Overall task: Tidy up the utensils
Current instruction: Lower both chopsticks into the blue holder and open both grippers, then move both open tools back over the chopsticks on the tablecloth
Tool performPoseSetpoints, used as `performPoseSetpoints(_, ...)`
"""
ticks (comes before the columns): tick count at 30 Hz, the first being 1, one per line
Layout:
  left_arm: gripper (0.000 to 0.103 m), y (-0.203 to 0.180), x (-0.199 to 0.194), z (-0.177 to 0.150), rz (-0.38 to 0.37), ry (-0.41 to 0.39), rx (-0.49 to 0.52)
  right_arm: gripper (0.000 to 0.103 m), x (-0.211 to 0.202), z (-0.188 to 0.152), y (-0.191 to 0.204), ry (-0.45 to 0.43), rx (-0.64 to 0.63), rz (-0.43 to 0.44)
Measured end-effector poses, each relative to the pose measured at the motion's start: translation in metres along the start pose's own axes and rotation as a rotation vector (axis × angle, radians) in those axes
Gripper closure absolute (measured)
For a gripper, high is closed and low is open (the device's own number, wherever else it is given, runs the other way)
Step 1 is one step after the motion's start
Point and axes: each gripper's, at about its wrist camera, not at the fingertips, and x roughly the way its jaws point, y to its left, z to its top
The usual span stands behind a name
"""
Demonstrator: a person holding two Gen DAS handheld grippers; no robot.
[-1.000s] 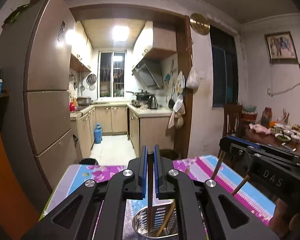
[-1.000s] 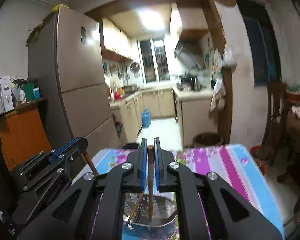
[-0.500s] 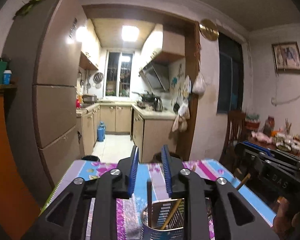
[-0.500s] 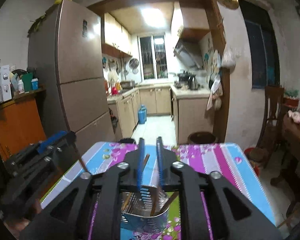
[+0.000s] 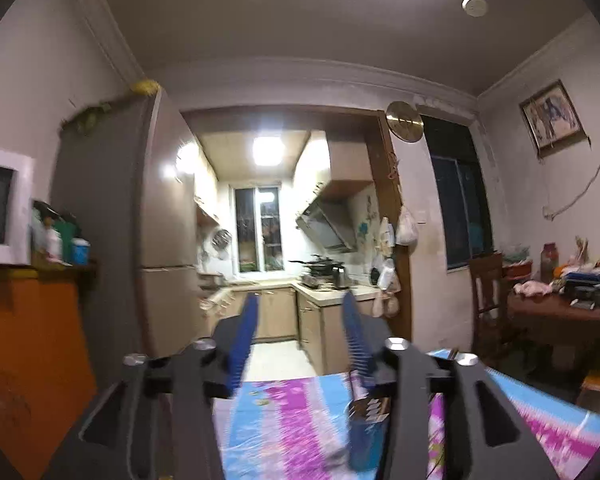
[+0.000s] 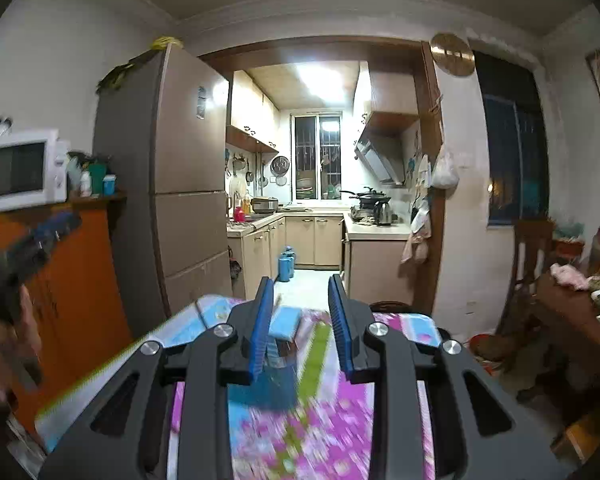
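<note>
So a second earlier both claws were pinched shut, each on a chopstick stood over the metal utensil holder. Half a second earlier they'd let go, and the sticks were in the holder. By this frame the left claw [image 5: 298, 336] was spread wide with nothing in it, and the right claw [image 6: 300, 320] was just as wide and just as empty. Both cameras had tipped up toward the kitchen, and everything low in the frames was smeared, so they looked to be backing off.

The utensil holder [image 5: 368, 432] sat at lower right of center in the left view, mostly behind the right finger. In the right view it was a blurry blob [image 6: 272, 376] at lower center, between the fingers, on the flowery bench [image 6: 332, 440]. I couldn't make out the chopsticks in it at this blur.

My read: that drop was done, on to the next utensil if any was left.

Writing: nothing legible in these frames. The fridge [image 6: 188, 184] had a small badge, too small to read.
</note>
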Motion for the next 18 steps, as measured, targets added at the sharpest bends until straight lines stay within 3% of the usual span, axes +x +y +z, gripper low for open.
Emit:
performPoseSetpoints(1,0.043,0.002,-0.012,-0.003,0.005,0.004,0.008,0.069,-0.015,-0.012,-0.001,0.013,-0.008,-0.010)
performPoseSetpoints(7,0.036,0.013,-0.083,-0.041,0.070,0.093,0.058,0.069,-0.064,-0.078,-0.004,0.133,-0.030,-0.090)
performPoseSetpoints(13,0.035,0.010,-0.127,-0.098,0.139,0.221,0.115,0.069,-0.093,-0.136,0.009,0.265,-0.025,-0.149)
performPoseSetpoints(18,0.035,0.008,-0.150,-0.146,0.143,0.358,0.062,0.069,-0.100,-0.185,0.031,0.354,-0.040,-0.146)
